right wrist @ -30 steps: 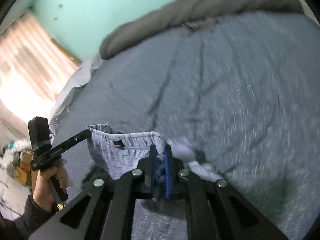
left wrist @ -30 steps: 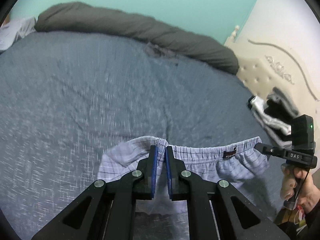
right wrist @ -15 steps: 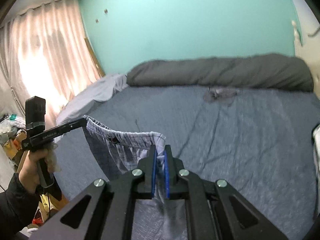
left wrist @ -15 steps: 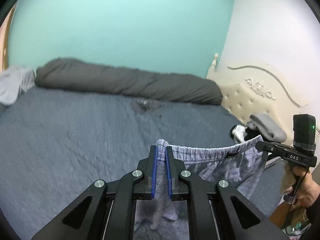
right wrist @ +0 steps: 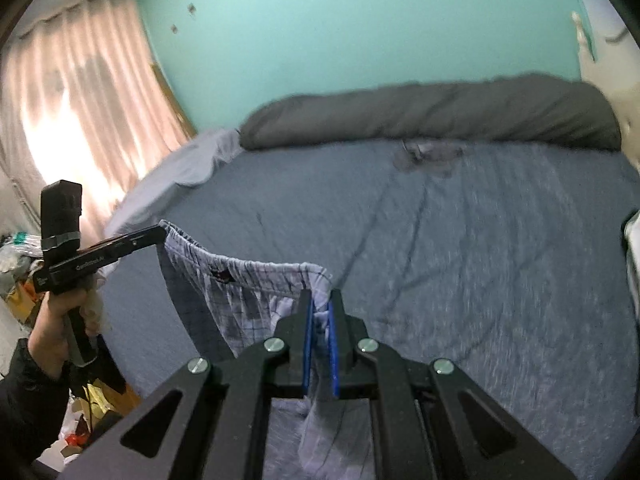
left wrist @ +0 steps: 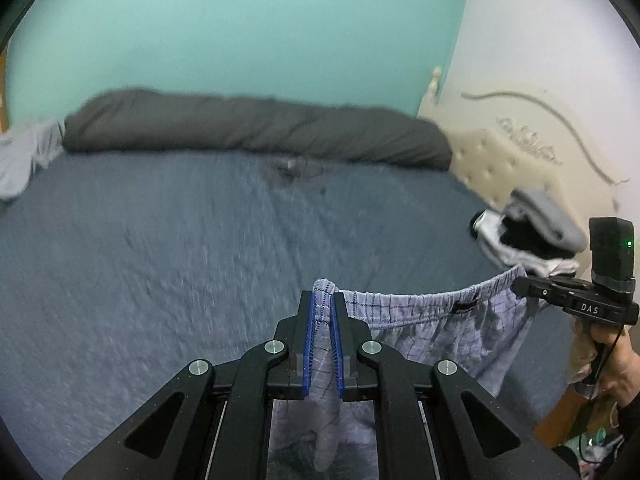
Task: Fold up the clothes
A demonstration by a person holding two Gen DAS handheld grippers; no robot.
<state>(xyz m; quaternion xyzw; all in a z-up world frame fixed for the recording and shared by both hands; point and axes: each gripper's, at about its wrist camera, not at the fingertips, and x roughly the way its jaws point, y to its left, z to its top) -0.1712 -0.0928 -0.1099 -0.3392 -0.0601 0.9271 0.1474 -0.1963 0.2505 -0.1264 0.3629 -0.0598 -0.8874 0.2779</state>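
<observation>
Left claw [left wrist: 323,312], blue pads closed on one end of the waistband of the checked shorts [left wrist: 436,328]; right claw [right wrist: 320,314], pads likewise pressed together on the opposite end of the same waistband; the shorts hang in the air between the two, waistband stretched in a shallow sag, legs drooping toward the near edge of the bed [left wrist: 168,264], clear of the grey-blue bedspread as far as can be seen. A small dark label [right wrist: 224,276] shows on the waistband. From the left wrist view the right claw appears at the far right, gripped by the person's right hand [left wrist: 612,360]; from the right wrist view the left claw appears at the left, gripped by the left hand [right wrist: 56,328]. Along the far side of the bed lies a long dark grey rolled duvet [left wrist: 256,128] against the turquoise wall [left wrist: 240,32]; a small dark crumpled item [left wrist: 290,168] rests just in front of it. To the right, a stack of folded garments [left wrist: 532,236] sits beside the cream tufted headboard [left wrist: 520,160]. To the left, a pale sheet [right wrist: 180,164] drapes off the bed near the lit curtain [right wrist: 72,96]; clutter [right wrist: 16,264] lies beyond the left hand.
</observation>
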